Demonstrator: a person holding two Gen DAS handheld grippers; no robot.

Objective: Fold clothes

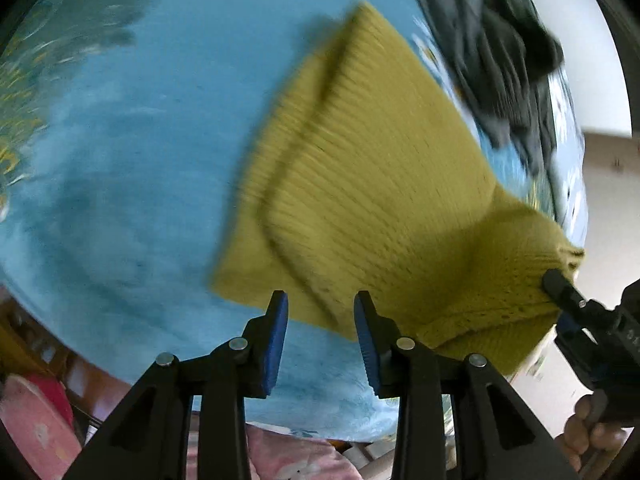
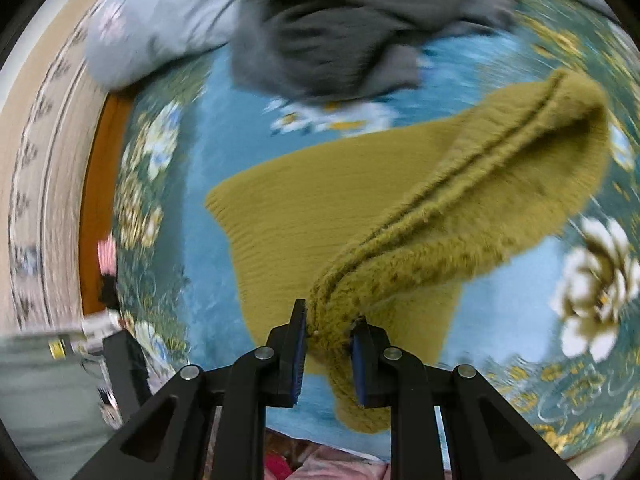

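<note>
My right gripper (image 2: pixel 329 330) clenched a bunched edge of the mustard-yellow ribbed knit sweater (image 1: pixel 372 184), lifting it off the blue floral bedspread (image 1: pixel 132 168), while my left gripper (image 1: pixel 321 300) hung released beside it.

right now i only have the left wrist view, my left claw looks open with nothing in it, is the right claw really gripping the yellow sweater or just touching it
Observer: The right claw is shut on a bunched fold of the mustard knit sweater; fabric fills the gap between its pads.
Operator: does the held part hang free
Observer: A short tail droops below the pads, and a thick rolled fold lifts away from the claw toward the far right.
Operator: whats beyond the sweater
Observer: A dark grey garment lies crumpled on the blue floral bedspread, apart from the sweater.
</note>
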